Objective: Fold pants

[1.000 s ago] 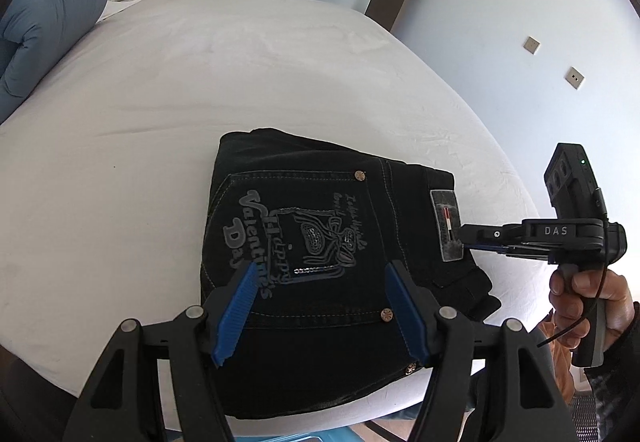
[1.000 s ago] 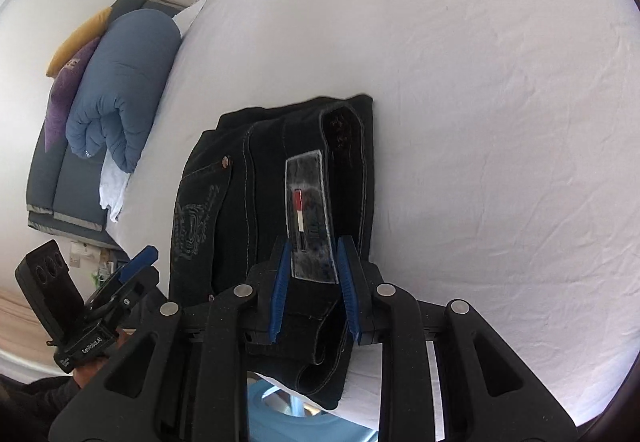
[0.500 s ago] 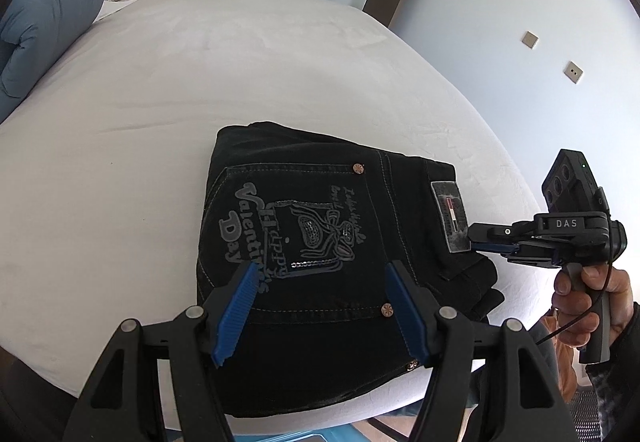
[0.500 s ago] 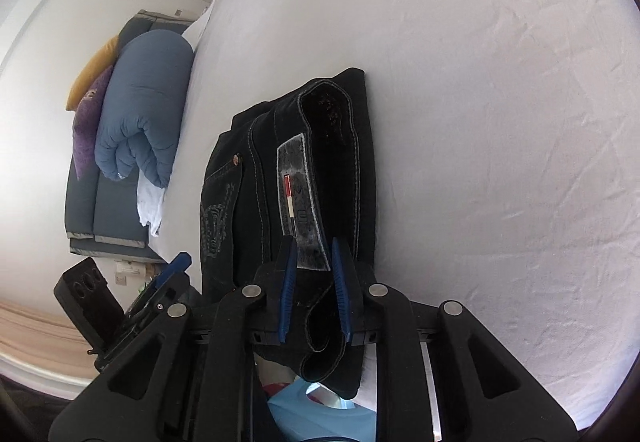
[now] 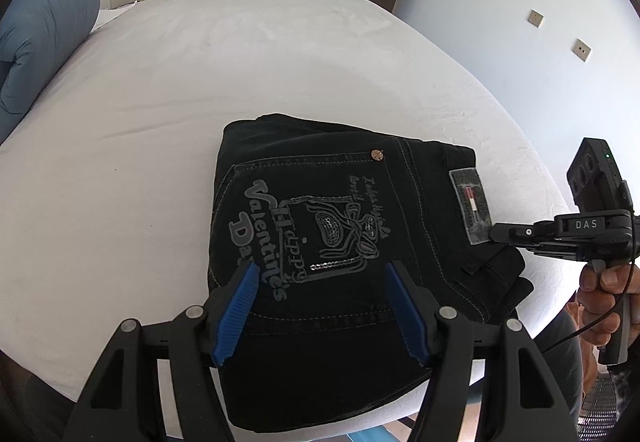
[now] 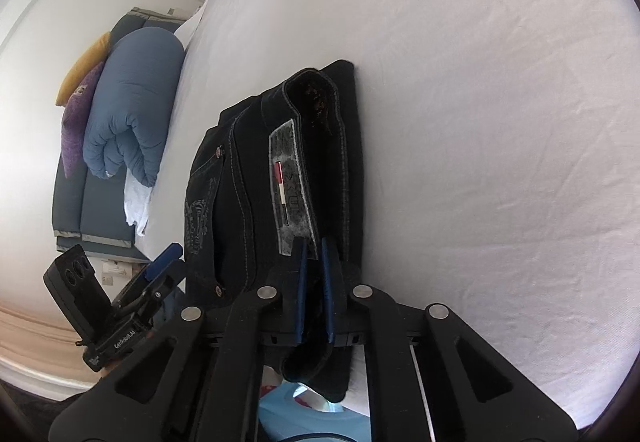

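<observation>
We see the pants (image 5: 320,242), black and folded into a thick block, lying at the near edge of the bed (image 5: 280,54), with their lower part hanging over that edge. The back pocket with its pale print faces up, and the grey label (image 6: 290,182) sits on the waistband at the fold's right side.

Our left gripper (image 5: 320,306) hovers over the near part of the pants with its blue fingers (image 5: 236,316) set wide, the printed pocket showing between them; we cannot tell whether the pads touch the cloth.

Our right gripper (image 6: 312,290) has just been closing, and its blue pads now stand narrow, pinching the waistband edge just below the label, close to the bed's near edge. In the left view it comes in level from the right, its tip at the label's lower end, with a hand (image 5: 604,302) on its grip.

A rolled blue duvet (image 6: 132,106) lies at the bed's far left end, well apart from the pants.
</observation>
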`<control>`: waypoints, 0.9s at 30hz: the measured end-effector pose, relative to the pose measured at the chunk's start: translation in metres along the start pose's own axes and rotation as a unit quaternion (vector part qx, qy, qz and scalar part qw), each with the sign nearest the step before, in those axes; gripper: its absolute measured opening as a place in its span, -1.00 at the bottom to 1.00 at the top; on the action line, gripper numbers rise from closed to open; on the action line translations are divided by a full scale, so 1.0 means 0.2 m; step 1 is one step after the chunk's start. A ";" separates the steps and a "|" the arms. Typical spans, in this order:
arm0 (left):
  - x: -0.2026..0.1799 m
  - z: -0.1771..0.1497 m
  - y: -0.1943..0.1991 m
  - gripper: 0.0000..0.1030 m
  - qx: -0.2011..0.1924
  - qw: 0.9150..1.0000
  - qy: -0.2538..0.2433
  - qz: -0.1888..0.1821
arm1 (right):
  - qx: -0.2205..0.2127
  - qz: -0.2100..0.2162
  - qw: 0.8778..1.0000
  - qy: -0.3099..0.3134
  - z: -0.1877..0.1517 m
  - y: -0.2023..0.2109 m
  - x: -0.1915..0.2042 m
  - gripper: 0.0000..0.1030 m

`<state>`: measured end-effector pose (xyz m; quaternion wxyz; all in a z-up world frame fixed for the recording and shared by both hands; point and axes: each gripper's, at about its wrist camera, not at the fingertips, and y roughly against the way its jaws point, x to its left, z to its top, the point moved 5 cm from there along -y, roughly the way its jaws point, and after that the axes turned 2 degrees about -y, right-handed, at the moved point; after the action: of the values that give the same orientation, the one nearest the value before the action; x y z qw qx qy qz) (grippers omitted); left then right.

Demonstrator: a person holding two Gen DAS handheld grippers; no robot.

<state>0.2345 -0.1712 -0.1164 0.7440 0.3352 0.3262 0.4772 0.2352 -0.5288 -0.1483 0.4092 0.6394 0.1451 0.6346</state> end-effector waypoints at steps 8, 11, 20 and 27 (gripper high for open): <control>0.03 -0.03 -0.07 0.32 0.010 1.000 -0.014 0.018 | -0.018 -0.026 0.999 -0.040 -0.06 0.00 -0.19 -1.00; 0.04 -0.05 -0.11 0.33 0.017 0.999 -0.019 0.021 | -0.041 -0.022 0.998 -0.042 -0.05 0.06 -0.18 -1.00; 0.04 -0.06 -0.13 0.37 0.016 0.999 -0.017 0.022 | -0.050 0.124 0.990 0.032 0.03 0.07 0.38 -0.98; 0.03 -0.06 -0.15 0.38 0.021 0.999 -0.020 0.018 | 0.037 0.048 0.998 0.012 -0.21 -0.31 0.18 -1.00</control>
<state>0.2409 -0.1725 -0.1479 0.7341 0.3659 0.3153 0.4772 0.2221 -0.4506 -0.1729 0.3528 0.6529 0.1428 0.6549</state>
